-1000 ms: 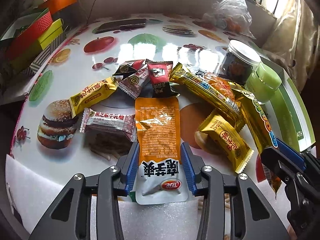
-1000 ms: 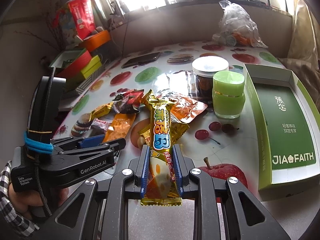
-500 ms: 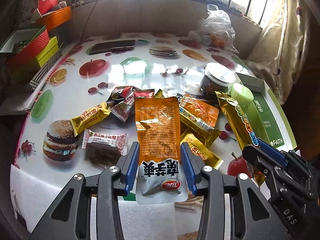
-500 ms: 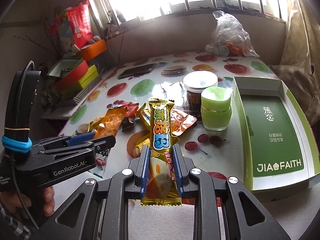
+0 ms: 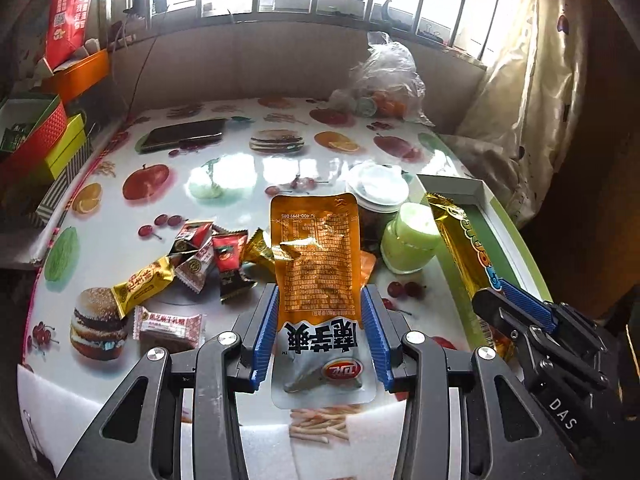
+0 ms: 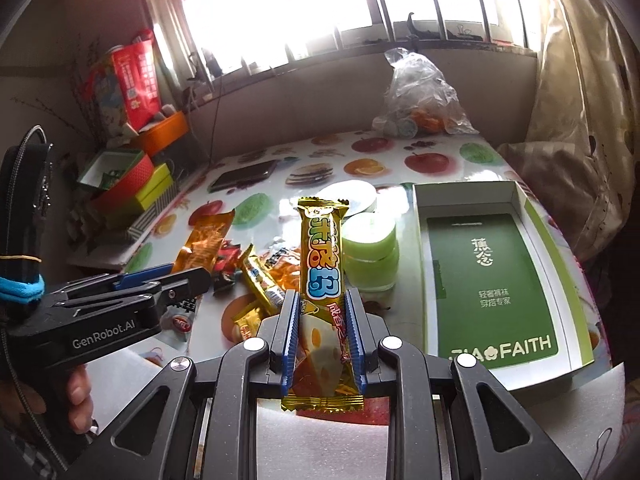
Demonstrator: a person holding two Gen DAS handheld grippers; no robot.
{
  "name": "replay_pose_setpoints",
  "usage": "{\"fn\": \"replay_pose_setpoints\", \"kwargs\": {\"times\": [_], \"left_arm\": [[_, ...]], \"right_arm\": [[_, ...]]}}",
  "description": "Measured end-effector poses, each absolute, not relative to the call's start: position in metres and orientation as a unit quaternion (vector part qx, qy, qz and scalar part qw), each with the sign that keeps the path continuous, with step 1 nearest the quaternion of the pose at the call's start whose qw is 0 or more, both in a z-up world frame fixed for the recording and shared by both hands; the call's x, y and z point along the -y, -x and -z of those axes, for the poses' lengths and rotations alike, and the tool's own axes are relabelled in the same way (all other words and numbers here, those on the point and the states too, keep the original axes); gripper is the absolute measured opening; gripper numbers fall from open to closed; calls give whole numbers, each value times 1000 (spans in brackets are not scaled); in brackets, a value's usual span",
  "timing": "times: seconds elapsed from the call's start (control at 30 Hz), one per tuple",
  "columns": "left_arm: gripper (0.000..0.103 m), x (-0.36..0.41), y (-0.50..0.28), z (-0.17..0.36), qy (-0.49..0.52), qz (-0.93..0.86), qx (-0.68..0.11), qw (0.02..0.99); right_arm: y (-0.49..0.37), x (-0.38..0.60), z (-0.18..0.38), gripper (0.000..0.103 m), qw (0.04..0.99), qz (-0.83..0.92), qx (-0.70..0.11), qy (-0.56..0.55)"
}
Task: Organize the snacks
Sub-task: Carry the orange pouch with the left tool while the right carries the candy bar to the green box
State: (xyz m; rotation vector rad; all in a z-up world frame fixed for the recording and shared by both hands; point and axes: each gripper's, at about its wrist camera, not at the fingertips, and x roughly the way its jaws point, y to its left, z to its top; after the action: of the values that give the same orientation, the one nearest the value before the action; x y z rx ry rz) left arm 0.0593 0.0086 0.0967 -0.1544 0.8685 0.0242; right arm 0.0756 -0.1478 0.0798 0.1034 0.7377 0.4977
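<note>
Fruit-print table (image 5: 224, 184); burger print (image 5: 98, 328) (left view only); box lettering (image 6: 504, 350) right view.

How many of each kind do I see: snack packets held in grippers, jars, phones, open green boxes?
Held packets: 2, orange pouch, gold bar
Jars: 2, white-lidded jar, green jar
Phone: 1
Open green box: 1
Total: 6

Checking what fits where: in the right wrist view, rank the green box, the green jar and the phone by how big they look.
1. Green box, clearly largest.
2. Green jar.
3. Phone, but it lies farther from the camera, so its rank against the jar is unsure.
</note>
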Motion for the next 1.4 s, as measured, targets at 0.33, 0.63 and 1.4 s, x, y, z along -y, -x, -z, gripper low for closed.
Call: {"fn": "replay_pose_setpoints", "kwargs": {"times": [0.33,0.63,1.4], "left_arm": [[42,30,-82,-110,67,35,-411,908],[42,70,-103,-113,74,92,-405,907],[43,142,-154,-61,77,150,-469,867]], "right_arm": [[-84,184,-85,21,914,-199,-347,-62],[-102,220,-79,21,921,-151,-353,-69],[-144,263,-26,21,903,-109,-413,-39]]}}
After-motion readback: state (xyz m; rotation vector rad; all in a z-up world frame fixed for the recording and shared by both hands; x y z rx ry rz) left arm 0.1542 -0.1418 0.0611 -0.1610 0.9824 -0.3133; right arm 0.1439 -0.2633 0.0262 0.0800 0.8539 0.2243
